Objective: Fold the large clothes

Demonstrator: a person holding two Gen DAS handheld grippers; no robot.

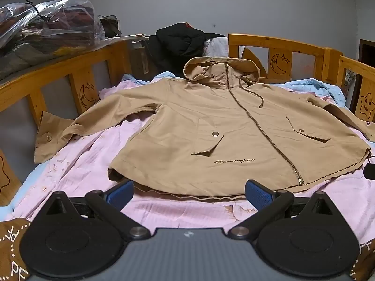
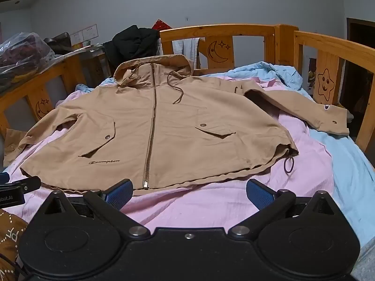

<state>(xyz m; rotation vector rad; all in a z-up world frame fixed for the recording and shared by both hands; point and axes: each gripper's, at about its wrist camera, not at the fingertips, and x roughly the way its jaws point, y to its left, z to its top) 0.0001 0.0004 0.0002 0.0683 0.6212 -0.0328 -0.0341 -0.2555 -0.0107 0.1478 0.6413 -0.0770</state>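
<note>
While spread flat and face up on a pink sheet [image 1: 178,210] over a wooden-railed bed [image 1: 279,44], tan hooded jacket [image 1: 211,121] zipped shut, hood at the far end, hem nearest both cameras. Left sleeve [image 1: 58,133] stretched out toward the left rail; right sleeve [image 2: 311,107] angled out over a blue sheet [image 2: 346,159]. Black clothing [image 2: 133,39] heaped beyond the hood; a clear plastic bag [image 1: 46,23] of clothes on the left rail.

Left gripper [image 1: 188,192] wide open, holding nothing, hovering just short of the hem, left of the zipper pull [image 1: 300,180]. Right gripper [image 2: 188,192] equally wide open and empty, just short of the hem, right of the zipper.

Probably the very start: no fold made yet. Likely best begun with the sleeves: pinch each cuff only, avoiding the pink sheet beneath, and lay it across the chest. Worth keeping the fabric low and taut, as thin cloth wrinkles and drags. Elastic hem cord [image 2: 289,164] at the right corner best tucked in, not snagged.
</note>
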